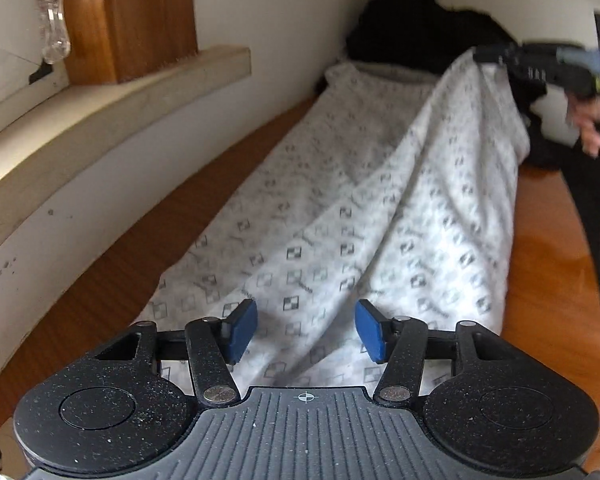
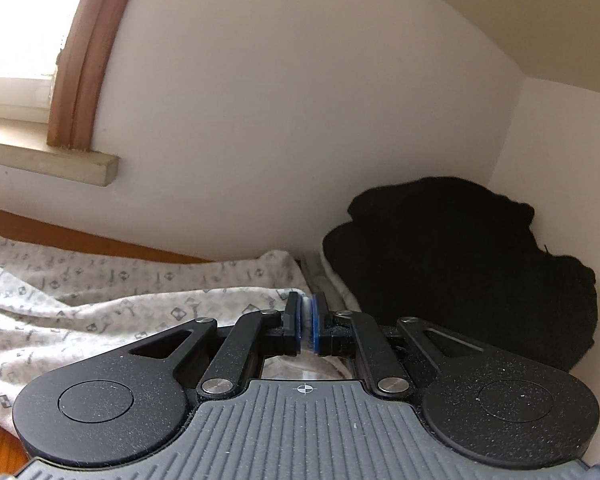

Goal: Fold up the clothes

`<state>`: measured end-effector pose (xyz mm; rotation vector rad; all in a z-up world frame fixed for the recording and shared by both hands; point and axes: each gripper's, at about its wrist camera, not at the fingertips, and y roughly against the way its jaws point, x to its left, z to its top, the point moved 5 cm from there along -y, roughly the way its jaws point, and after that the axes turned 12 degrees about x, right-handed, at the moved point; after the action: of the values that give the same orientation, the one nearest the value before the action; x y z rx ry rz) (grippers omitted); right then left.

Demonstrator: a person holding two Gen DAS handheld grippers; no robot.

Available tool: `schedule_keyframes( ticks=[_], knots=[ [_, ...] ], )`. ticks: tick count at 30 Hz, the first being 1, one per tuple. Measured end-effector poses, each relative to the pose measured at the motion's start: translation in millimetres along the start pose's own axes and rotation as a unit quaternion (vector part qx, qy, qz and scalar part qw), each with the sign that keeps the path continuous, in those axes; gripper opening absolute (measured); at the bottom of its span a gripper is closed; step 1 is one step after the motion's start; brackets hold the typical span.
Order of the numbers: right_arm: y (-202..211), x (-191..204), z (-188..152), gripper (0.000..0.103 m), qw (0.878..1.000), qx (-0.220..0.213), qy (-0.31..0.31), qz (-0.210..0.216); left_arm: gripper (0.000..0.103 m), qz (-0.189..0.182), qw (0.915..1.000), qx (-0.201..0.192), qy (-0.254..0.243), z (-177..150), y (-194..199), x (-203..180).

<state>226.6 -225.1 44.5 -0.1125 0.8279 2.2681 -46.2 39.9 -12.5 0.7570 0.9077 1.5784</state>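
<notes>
A white garment with a small grey print (image 1: 340, 200) lies lengthwise on the wooden table (image 1: 140, 260). In the left wrist view my left gripper (image 1: 306, 328) hovers over its near end, blue pads (image 1: 244, 330) apart with nothing pressed between them. At the far end my right gripper (image 1: 480, 56) holds a corner of the garment lifted, so the cloth drapes down from it. The right wrist view shows the right gripper (image 2: 307, 320) shut on a fold of the garment (image 2: 100, 312).
A heap of black clothing (image 1: 420, 32) (image 2: 460, 264) sits in the far corner against the white wall. A stone windowsill (image 1: 100, 100) (image 2: 60, 160) juts out over the table's left side. A person's hand (image 1: 592, 128) shows at the right. A shelf (image 2: 540, 20) hangs above.
</notes>
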Motion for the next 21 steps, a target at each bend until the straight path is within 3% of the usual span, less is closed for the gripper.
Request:
schedule_keyframes(
  ticks=[1,3,5,14,21],
  knots=[
    [-0.6,-0.5,0.6,0.006,1.0,0.0,0.0,0.001,0.054,0.004,1.0,0.002,-0.001,-0.1,-1.0,-0.3],
    [-1.3,-2.3,0.7,0.006,1.0,0.0,-0.001,0.002,0.025,0.003,1.0,0.001,0.004,0.2,-0.2,2.4],
    [-1.4,-4.4,0.8,0.006,1.0,0.001,-0.003,0.004,0.005,-0.001,0.9999,-0.005,0.009,0.3,3.8,6.2],
    [0.5,-14.1,19.6,0.006,1.0,-0.009,0.001,0.002,0.001,0.002,0.994,-0.089,0.064,16.9,46.4,41.7],
    [-43.4,-4.3,92.3,0.006,1.0,0.006,0.02,0.009,0.001,0.004,0.9905,-0.096,0.098,30.1,42.1,68.7]
  ],
)
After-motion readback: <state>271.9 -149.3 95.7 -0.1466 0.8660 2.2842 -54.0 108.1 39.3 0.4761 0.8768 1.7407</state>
